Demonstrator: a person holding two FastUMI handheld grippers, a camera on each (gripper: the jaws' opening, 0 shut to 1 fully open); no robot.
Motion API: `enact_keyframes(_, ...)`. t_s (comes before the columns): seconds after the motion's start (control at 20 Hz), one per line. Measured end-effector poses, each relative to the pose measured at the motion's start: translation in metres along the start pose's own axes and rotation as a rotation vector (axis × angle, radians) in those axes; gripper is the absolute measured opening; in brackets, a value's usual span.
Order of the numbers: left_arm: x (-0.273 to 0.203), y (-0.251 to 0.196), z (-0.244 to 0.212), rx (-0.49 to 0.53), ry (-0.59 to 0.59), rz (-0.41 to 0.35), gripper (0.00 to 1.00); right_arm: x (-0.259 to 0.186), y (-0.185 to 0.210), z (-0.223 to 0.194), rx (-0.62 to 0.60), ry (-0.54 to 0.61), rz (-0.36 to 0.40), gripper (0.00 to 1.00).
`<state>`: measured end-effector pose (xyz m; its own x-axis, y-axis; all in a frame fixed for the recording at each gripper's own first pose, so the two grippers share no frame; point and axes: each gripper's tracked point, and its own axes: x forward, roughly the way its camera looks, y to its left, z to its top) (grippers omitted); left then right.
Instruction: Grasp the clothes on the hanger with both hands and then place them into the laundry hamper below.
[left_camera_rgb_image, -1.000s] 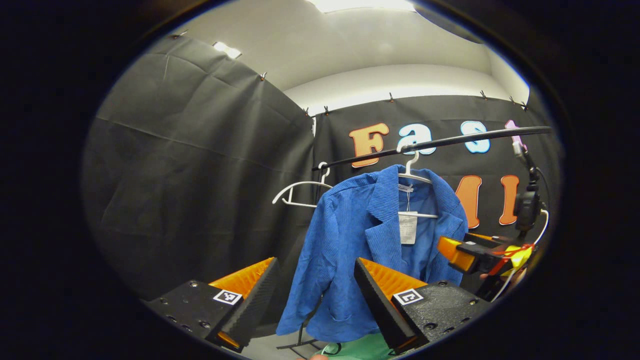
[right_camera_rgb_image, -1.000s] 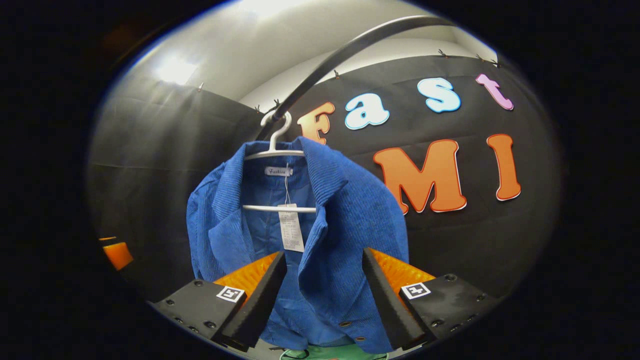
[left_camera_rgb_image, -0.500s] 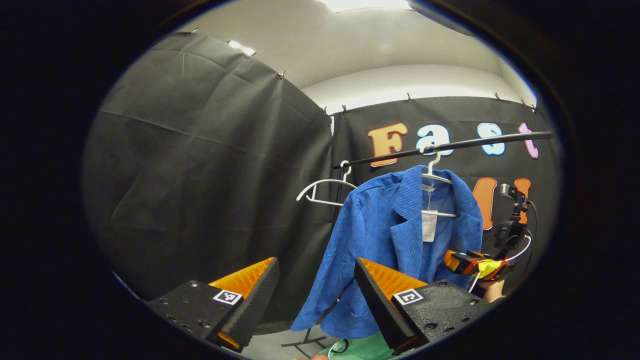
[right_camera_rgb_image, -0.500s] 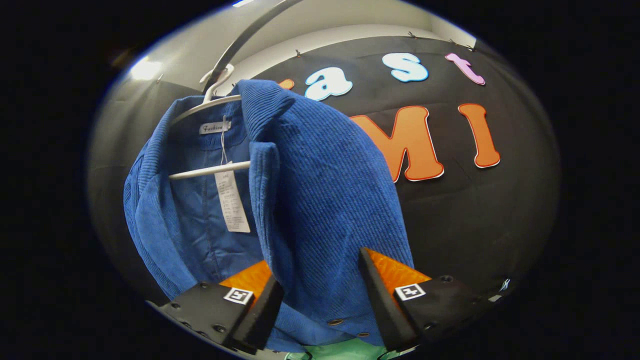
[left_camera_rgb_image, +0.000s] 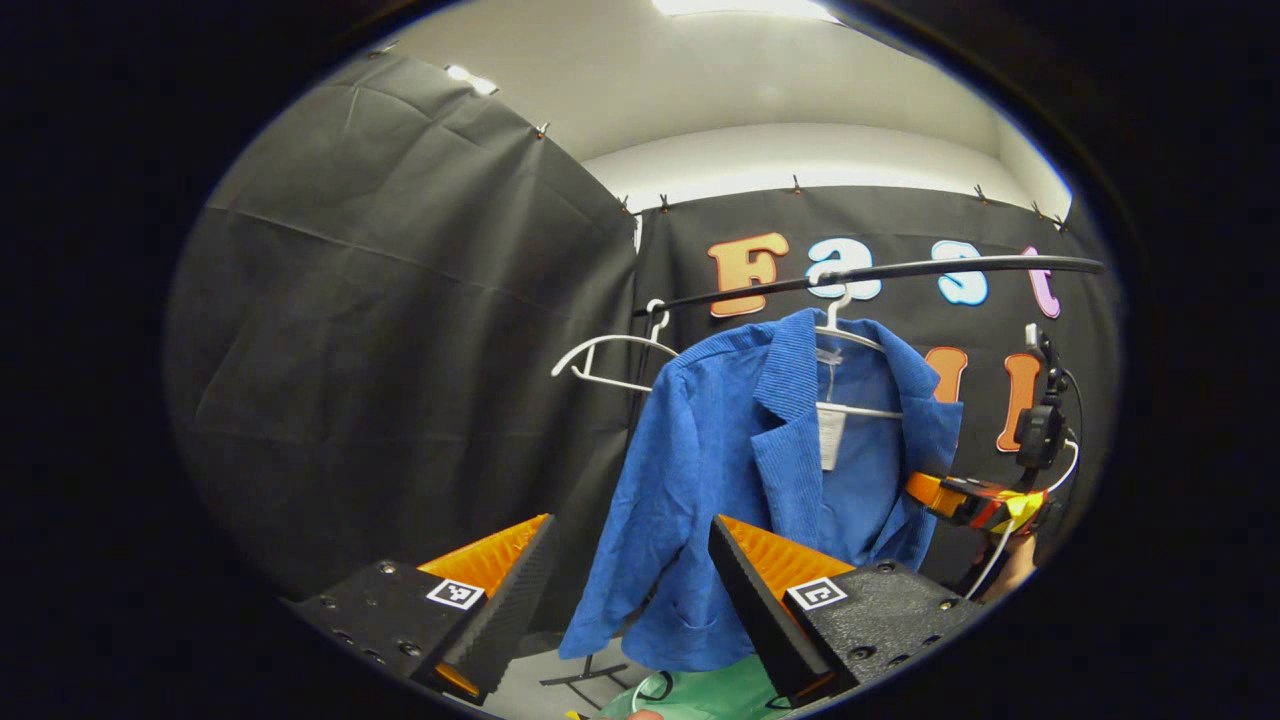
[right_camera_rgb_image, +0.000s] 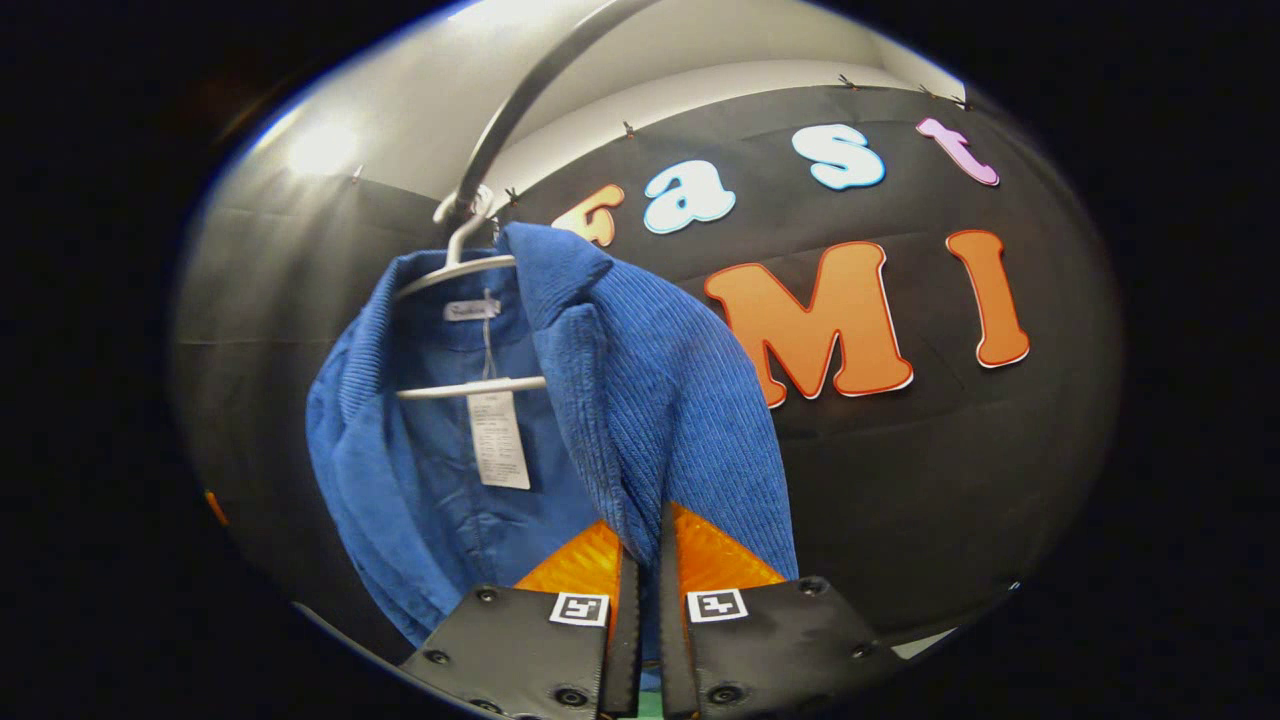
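Note:
A blue corduroy jacket (left_camera_rgb_image: 740, 470) hangs on a white hanger (left_camera_rgb_image: 848, 336) from a dark rail (left_camera_rgb_image: 900, 272). My left gripper (left_camera_rgb_image: 630, 528) is open, short of the jacket's left sleeve and apart from it. In the right gripper view, my right gripper (right_camera_rgb_image: 640, 525) is shut on the jacket (right_camera_rgb_image: 650, 390), pinching its right front panel below the lapel. From the left gripper view the right gripper (left_camera_rgb_image: 960, 498) sits at the jacket's right edge. A green laundry hamper (left_camera_rgb_image: 715, 695) peeks in below the jacket.
An empty white hanger (left_camera_rgb_image: 608, 358) hangs at the rail's left end. A paper tag (right_camera_rgb_image: 498, 440) dangles inside the jacket from the hanger's bar (right_camera_rgb_image: 470, 388). The rack's foot (left_camera_rgb_image: 585, 675) stands on the floor beside the hamper.
My right gripper has closed its fingers on the jacket's right front panel. The left gripper has stayed open and swung slightly, so the jacket sits a bit more to the left in its view.

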<state>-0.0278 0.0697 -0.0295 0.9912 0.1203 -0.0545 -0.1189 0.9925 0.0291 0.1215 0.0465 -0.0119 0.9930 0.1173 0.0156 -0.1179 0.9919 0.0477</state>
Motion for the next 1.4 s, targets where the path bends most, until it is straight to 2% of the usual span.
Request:
enact_keyframes(0.1,0.005,-0.011,-0.005,0.002,0.010,-0.030,0.92,-0.016,-0.007,0.009,0.037,0.007,0.026,0.16)
enact_keyframes(0.15,0.007,-0.019,-0.006,0.000,0.010,-0.049,0.92,-0.021,-0.016,0.016,0.054,-0.007,0.008,0.16)
enact_keyframes(0.25,0.015,-0.040,-0.008,-0.002,0.002,-0.101,0.92,-0.030,-0.019,0.031,0.074,-0.026,0.042,0.08)
enact_keyframes(0.45,0.042,-0.084,-0.009,-0.041,-0.008,-0.219,0.92,-0.061,-0.014,0.070,0.035,-0.110,0.073,0.08)
enact_keyframes(0.75,0.099,-0.131,-0.003,-0.102,-0.036,-0.306,0.92,-0.092,-0.006,0.131,-0.049,-0.251,0.105,0.07)
enact_keyframes(0.9,0.125,-0.148,-0.013,-0.082,-0.039,-0.305,0.95,-0.097,-0.003,0.151,-0.093,-0.283,0.118,0.08)
enact_keyframes(1.0,0.138,-0.157,-0.025,-0.073,-0.035,-0.291,0.92,-0.104,0.003,0.156,-0.120,-0.297,0.124,0.08)
enact_keyframes(1.3,0.177,-0.144,-0.073,0.021,0.001,-0.171,0.89,-0.110,0.005,0.151,-0.141,-0.285,0.131,0.07)
enact_keyframes(1.4,0.172,-0.128,-0.078,0.074,0.010,-0.153,0.39,-0.113,0.001,0.148,-0.151,-0.278,0.122,0.08)
